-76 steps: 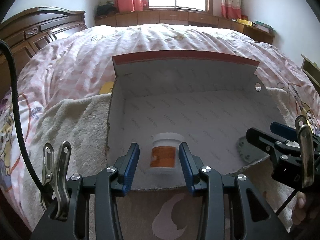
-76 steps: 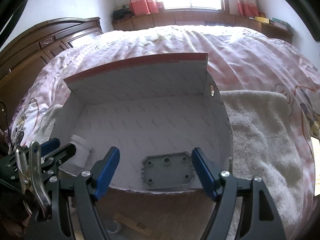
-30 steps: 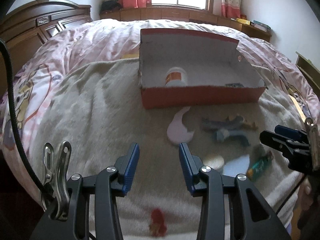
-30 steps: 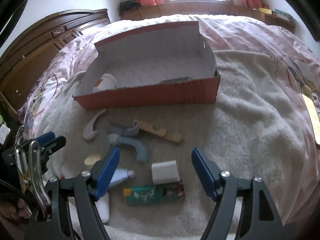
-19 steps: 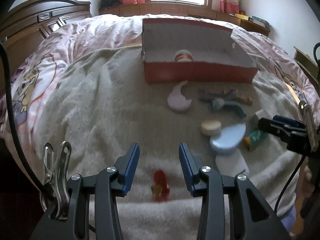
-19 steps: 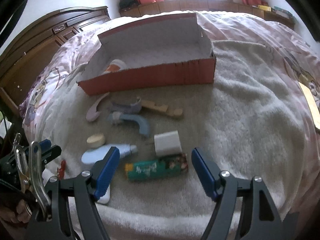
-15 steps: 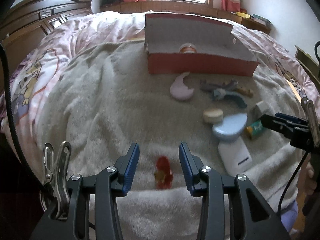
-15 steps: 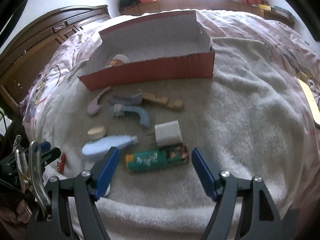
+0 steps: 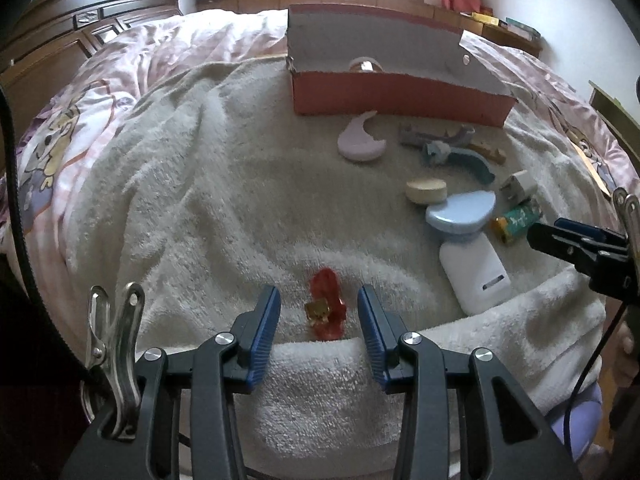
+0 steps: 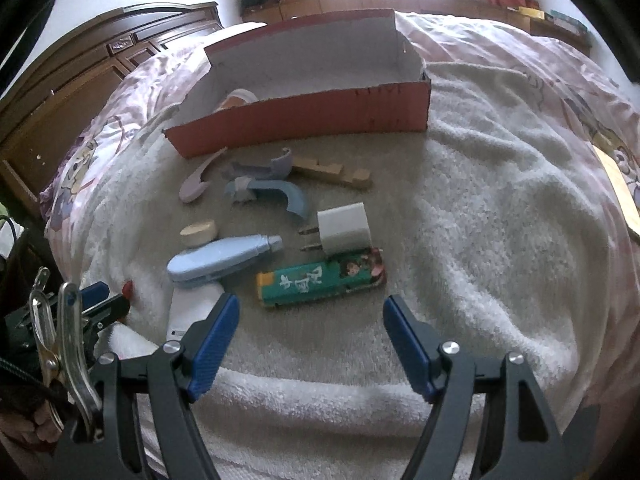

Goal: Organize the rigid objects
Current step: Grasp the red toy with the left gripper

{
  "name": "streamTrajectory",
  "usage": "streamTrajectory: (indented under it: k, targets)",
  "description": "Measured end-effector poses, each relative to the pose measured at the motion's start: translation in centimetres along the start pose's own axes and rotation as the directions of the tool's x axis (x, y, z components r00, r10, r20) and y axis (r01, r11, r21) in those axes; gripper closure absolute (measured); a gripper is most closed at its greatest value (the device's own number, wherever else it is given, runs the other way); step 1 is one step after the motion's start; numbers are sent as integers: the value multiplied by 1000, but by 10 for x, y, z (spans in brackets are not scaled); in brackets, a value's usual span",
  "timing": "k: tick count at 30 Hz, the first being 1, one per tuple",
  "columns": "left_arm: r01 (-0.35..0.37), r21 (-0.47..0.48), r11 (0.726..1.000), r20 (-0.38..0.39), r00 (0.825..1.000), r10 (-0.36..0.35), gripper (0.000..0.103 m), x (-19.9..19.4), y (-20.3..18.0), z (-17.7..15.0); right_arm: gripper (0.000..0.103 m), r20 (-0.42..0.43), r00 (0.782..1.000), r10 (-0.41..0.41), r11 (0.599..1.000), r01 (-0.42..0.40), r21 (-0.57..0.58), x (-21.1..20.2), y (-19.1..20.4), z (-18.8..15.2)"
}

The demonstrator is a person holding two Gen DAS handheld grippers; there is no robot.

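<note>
Pulled back from the red box point(image 9: 400, 96) (jar and grey plate left inside); left gripper point(image 9: 319, 316) now open astride the red trinket point(image 9: 326, 310), right gripper point(image 10: 310, 334) open before the green pack point(image 10: 322, 282): next pickups

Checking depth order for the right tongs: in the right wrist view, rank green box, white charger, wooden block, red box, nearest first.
1. Green box, just ahead of the right tongs.
2. White charger, just behind it.
3. Wooden block, farther back.
4. Red box, farthest.
</note>
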State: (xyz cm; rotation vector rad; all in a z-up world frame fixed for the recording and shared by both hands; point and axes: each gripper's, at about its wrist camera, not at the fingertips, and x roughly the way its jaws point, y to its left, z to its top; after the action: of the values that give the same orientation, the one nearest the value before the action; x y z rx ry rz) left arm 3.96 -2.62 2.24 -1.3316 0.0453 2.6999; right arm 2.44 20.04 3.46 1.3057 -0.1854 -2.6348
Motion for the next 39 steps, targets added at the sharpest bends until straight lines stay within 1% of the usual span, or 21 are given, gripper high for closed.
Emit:
streamTrajectory:
  k: [6,7,9,13,19,29,32,34,37,39]
  targets:
    - [0,-5,1000,-9,1000,0,63,6,0,-2,25,-8,1000,4,1000,-4,9,2,-2,-2]
    - [1,-5,1000,-10,1000,-1,66,7,0,-2,25,-9,1000,5,1000,-5,8,2,-2,-2]
    - [4,-7,1000,-15,1000,-4,69,9,1,-3,25,-11,1000,6,1000,-6,10,3,-2,-3]
    - [9,-7,1000,-14,1000,-9,80,10,1,-3,25,-15,1000,6,1000,-6,14,5,-4,-4]
    - [23,-18,1000,-3,1000,-23,80,9,2,0,25,-18,1000,5,1000,-4,26,7,-10,-5]
    - [37,-3,999,32,999,-37,80,14,-9,24,24,-12,1000,-14,999,14,39,7,-25,-2]
    - [41,-7,999,30,999,-41,80,18,-11,25,16,-15,1000,-4,1000,4,9,10,-22,-1]
    - [36,-8,999,28,999,-36,80,19,-10,24,14,-15,1000,2,1000,-2,-20,12,-16,-1]
    - [36,-23,999,22,999,-35,80,22,-7,24,12,-19,1000,-18,997,17,-72,19,-6,0]
    - [36,-31,999,19,999,-35,80,23,-5,23,12,-20,998,-52,993,50,-104,25,1,0]
